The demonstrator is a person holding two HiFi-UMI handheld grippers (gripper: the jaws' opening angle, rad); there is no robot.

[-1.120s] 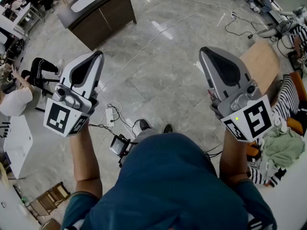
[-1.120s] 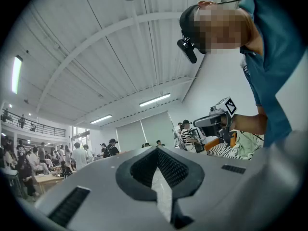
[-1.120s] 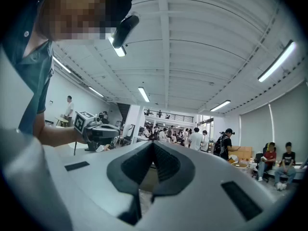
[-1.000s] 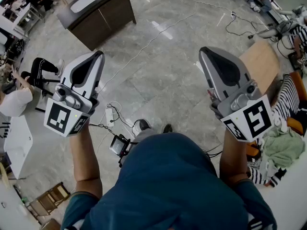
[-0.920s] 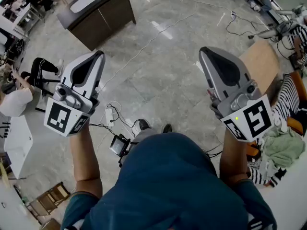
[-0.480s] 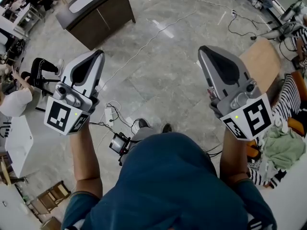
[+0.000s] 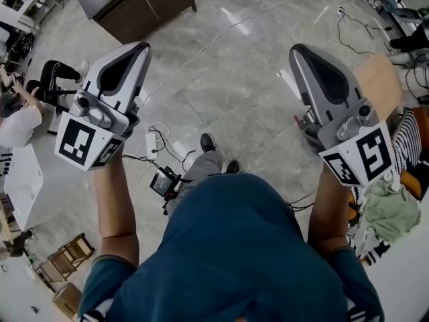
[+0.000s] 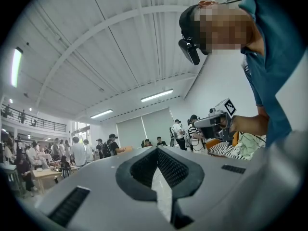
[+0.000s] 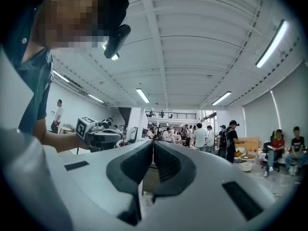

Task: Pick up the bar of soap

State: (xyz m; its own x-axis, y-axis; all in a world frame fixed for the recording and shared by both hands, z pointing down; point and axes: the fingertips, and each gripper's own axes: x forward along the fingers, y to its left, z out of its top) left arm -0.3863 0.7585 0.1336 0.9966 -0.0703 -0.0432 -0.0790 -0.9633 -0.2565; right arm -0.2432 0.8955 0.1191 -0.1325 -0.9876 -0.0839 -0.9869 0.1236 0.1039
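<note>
At your far left, people (image 7: 20,123) are sitting beside a white surface (image 7: 23,193), and folding chairs (image 7: 67,253) are standing below it. A dark cabinet (image 7: 144,2) is sitting at the top left on the grey marble floor (image 7: 234,92).

Your left claw (image 7: 142,47) is hanging over open floor with nothing blocking it. In the left gripper view its tips are meeting, so it is clenched and carrying nothing. You are holding it level and pointing away from your body, with your left arm (image 7: 114,206) bent up from the elbow and the marker cube (image 7: 80,143) facing you.

Between the two claws, a power strip (image 7: 153,161) and its cable are lying on the floor just ahead of your shoes (image 7: 208,141).

Your right claw (image 7: 298,49) is also hovering over bare floor, well apart from the left one. In the right gripper view its pads are pressing together on nothing. It is pointing level too, with your right arm (image 7: 328,213) raised the same way.

At the far right, a wooden board (image 7: 381,82) is lying near the claw's body. A green cloth (image 7: 392,210) is bunching on striped fabric (image 7: 407,133) below it.

The bar of soap is showing in no view, so I cannot tell where it is.
</note>
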